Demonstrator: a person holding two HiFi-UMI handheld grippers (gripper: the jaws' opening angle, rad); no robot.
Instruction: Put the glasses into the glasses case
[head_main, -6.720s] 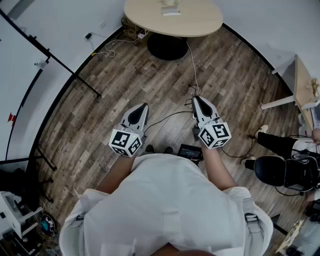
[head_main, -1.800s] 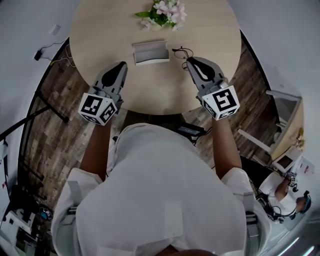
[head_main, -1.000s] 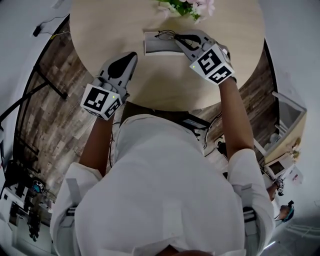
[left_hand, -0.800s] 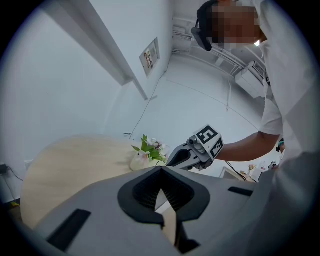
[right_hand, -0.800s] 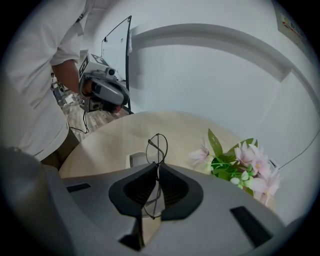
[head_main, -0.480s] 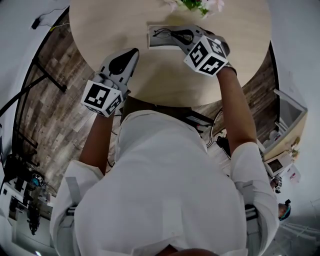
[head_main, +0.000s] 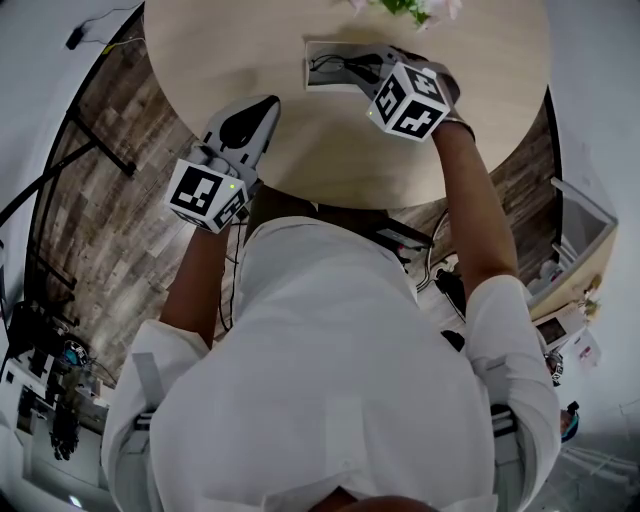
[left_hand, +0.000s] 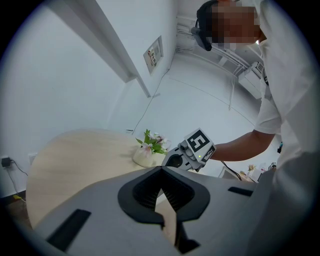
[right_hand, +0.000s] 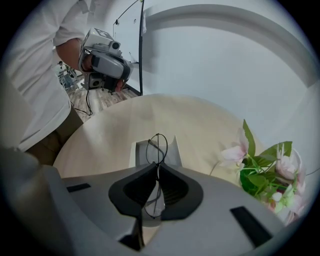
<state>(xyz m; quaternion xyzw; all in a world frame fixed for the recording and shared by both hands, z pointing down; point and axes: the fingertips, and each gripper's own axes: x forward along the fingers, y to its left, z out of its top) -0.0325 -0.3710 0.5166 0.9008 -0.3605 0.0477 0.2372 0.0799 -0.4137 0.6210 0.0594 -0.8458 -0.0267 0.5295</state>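
Observation:
Black thin-wire glasses (right_hand: 159, 144) are pinched upright between the jaws of my right gripper (right_hand: 156, 166), one lens sticking out past the tips. Right under them lies the open light-grey glasses case (right_hand: 172, 149) on the round wooden table (right_hand: 115, 125). In the head view the right gripper (head_main: 355, 66) reaches over the case (head_main: 322, 50), with the glasses (head_main: 325, 68) above its inside. My left gripper (head_main: 262, 104) hovers shut and empty over the table's near left edge, away from the case. In the left gripper view its jaws (left_hand: 160, 170) meet at the tips.
A small white vase of pink and green flowers (right_hand: 270, 172) stands just behind and to the right of the case, also at the head view's top edge (head_main: 410, 8). The table (head_main: 480, 120) ends close to my body; wooden floor (head_main: 110, 150) lies to the left.
My right gripper took the glasses from the table to the right of the case and carried them left over the open case. The left gripper has barely moved.

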